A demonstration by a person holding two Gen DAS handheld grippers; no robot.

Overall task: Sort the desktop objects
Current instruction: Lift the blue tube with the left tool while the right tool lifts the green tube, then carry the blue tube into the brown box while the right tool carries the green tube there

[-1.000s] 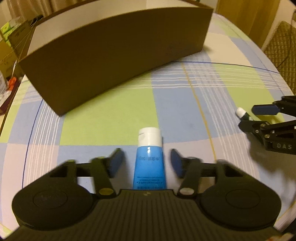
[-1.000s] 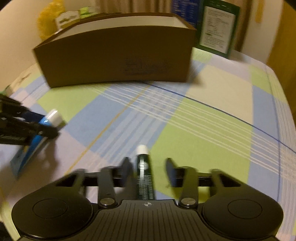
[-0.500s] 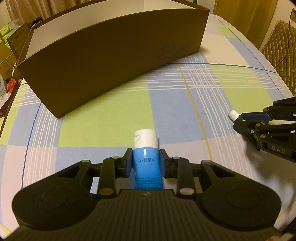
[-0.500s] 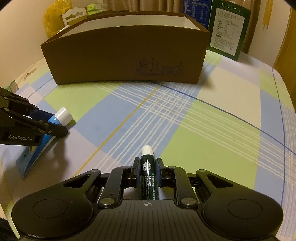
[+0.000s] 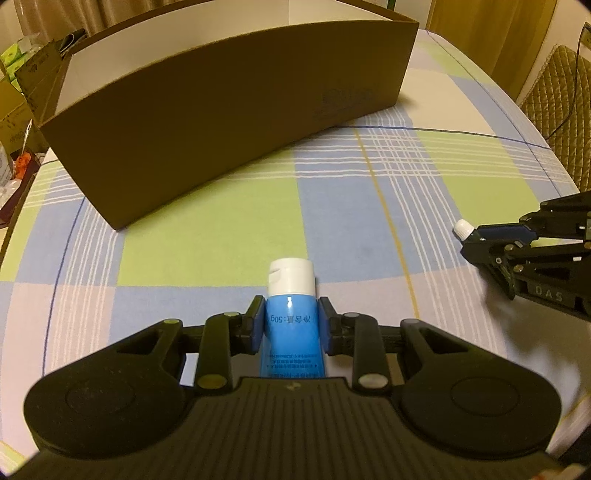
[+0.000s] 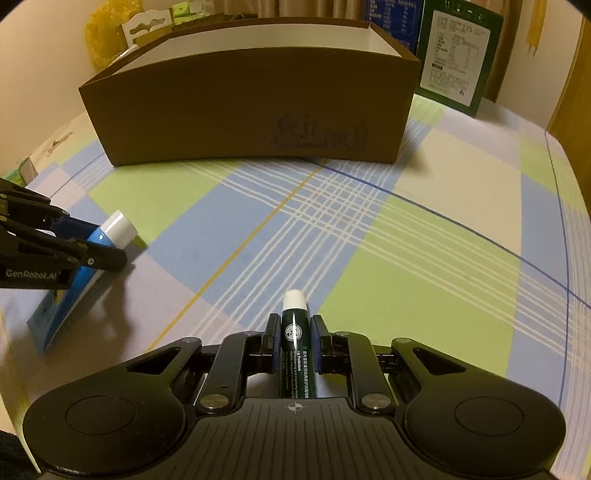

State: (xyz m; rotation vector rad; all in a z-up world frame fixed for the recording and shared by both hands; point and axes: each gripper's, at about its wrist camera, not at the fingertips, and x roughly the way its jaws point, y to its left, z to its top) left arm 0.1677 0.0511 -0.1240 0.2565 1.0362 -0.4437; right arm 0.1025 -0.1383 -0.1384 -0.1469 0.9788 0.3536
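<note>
Ahead of both my tools stands a long brown cardboard box point(image 5: 229, 122) with a white inside, open at the top; it blocks the far part of the worktop point(image 5: 207, 221), which carries a checked cloth in green, blue and pale lilac. Between the box and me the cloth is bare, so I see open room there. Behind the box, in the right view, a green carton point(image 6: 460, 55) with a white printed panel stands upright, and a yellow bag point(image 6: 107, 29) is at the far left. The worktop edge curves away on the right, where a quilted chair point(image 5: 557, 110) is close. My left hand-held gripper point(image 5: 291, 325) is closed on a blue tube point(image 5: 291, 332) with a white cap; the tube still touches the cloth, and its print reads "50g" beside characters I cannot read. My right hand-held gripper point(image 6: 293, 341) is clamped on a dark green stick point(image 6: 293, 350) with a white cap, marked "Lip Protectant". From the side I read "GenRobot.AI" on the left tool and "DAS" on the right one.
</note>
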